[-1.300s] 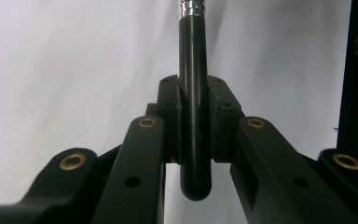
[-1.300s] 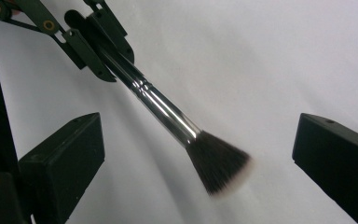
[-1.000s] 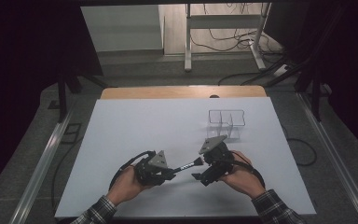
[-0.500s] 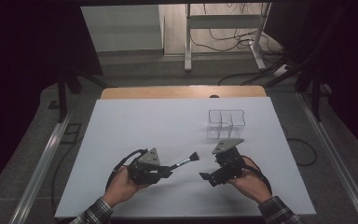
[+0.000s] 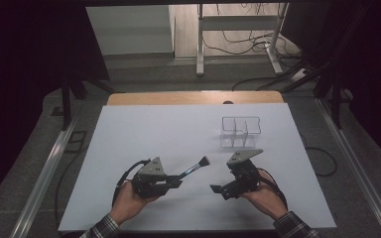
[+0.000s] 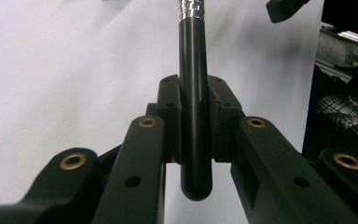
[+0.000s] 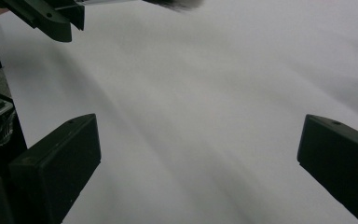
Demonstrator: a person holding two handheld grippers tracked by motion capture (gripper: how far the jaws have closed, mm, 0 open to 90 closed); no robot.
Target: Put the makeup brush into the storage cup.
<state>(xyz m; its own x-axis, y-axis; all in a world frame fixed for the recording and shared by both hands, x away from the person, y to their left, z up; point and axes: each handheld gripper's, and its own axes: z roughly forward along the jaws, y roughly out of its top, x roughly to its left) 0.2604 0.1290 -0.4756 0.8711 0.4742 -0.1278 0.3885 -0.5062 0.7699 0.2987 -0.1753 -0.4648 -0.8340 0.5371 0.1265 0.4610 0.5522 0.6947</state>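
Left gripper: the left gripper (image 5: 171, 182) sits low on the near left of the table (image 5: 144, 134), held in the person's left hand (image 5: 129, 201); its jaws are clamped on the brush.
Brush: the brush (image 5: 194, 167) has a black handle, a silver ferrule and a dark tuft; it juts from the left gripper's jaws toward the far right, tuft end foremost, on a slant over the white surface.
Grip, close up: in the left gripper view the handle (image 6: 195, 107) runs straight up between the two pads, its rounded butt end poking out behind them; the ferrule starts near the top edge.
Right gripper: the right gripper (image 5: 218, 189) is on the near right, in the right hand (image 5: 264, 198), well apart from the brush; its jaws stand wide apart with nothing but bare table between them, as the right gripper view shows.
Seen from the right gripper: the left gripper (image 7: 51, 16) shows at the top left corner, and the blurred tuft (image 7: 177, 4) at the top edge.
Organiser: a clear organiser (image 5: 240, 131) with compartments stands farther back on the right half of the table, beyond the right gripper, apart from both.
Table: white top, with a wooden strip along the far edge.
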